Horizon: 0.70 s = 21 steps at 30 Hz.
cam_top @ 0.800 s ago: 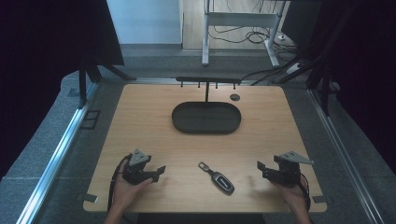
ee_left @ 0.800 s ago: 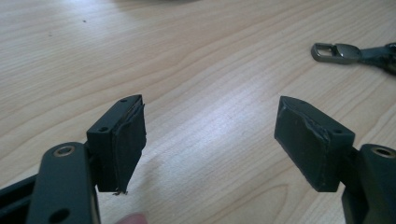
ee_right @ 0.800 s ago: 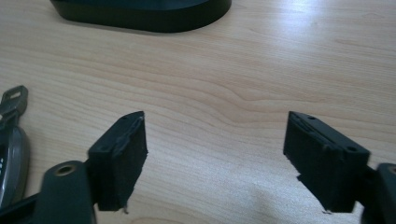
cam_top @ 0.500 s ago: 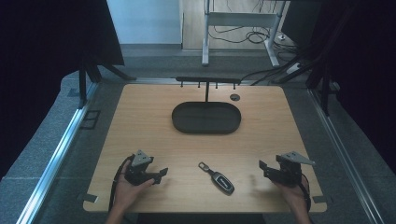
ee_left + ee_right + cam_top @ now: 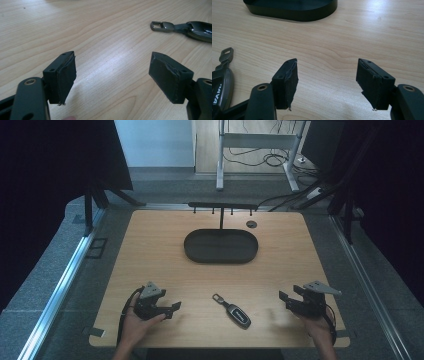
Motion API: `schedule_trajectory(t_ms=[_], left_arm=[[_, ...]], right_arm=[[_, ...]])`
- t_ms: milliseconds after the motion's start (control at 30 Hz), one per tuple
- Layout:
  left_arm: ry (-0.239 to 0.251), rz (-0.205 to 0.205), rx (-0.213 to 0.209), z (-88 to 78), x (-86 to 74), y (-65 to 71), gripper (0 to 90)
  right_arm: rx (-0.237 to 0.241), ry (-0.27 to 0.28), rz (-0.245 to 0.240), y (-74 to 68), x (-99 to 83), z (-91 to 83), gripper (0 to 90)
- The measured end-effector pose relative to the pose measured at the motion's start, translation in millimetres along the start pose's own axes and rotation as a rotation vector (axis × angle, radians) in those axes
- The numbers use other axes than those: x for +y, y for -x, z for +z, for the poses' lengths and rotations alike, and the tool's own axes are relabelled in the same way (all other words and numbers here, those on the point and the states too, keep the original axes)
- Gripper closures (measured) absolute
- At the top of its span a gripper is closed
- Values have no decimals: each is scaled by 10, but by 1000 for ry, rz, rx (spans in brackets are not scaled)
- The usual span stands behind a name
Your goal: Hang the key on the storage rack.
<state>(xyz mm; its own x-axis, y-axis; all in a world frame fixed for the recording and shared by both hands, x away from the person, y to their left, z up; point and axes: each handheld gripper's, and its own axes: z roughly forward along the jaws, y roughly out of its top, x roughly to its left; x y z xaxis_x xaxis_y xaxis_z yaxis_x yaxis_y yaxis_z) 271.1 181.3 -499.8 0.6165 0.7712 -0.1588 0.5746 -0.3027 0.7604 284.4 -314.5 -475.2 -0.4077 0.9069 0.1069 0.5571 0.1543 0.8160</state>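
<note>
Nearest the person, both tools sit low at the front edge of the desk (image 5: 150,245). The left hand-held gripper (image 5: 170,309) has its jaws spread with bare wood between them, and the right hand-held gripper (image 5: 286,299) is likewise spread wide and pinching nothing. Between the two, a little nearer the right one, the key fob (image 5: 234,311) lies flat on the desk with its metal loop (image 5: 218,297) pointing away to the left; neither tool touches it. Farther back, at the middle of the desk, the dark oval tray (image 5: 221,246) looks empty, and behind it stands a thin rack (image 5: 222,206). By my reading the work has barely begun: the fob is not yet picked up, and moving it, probably to the tray, remains.
</note>
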Motion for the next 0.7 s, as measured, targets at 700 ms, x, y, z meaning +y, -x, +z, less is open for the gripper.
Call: schedule_trajectory(t_ms=[700], left_arm=[[19,-3,20,-30,-6,27,231]], right_arm=[[84,40,-53,-160,229,-138,381]])
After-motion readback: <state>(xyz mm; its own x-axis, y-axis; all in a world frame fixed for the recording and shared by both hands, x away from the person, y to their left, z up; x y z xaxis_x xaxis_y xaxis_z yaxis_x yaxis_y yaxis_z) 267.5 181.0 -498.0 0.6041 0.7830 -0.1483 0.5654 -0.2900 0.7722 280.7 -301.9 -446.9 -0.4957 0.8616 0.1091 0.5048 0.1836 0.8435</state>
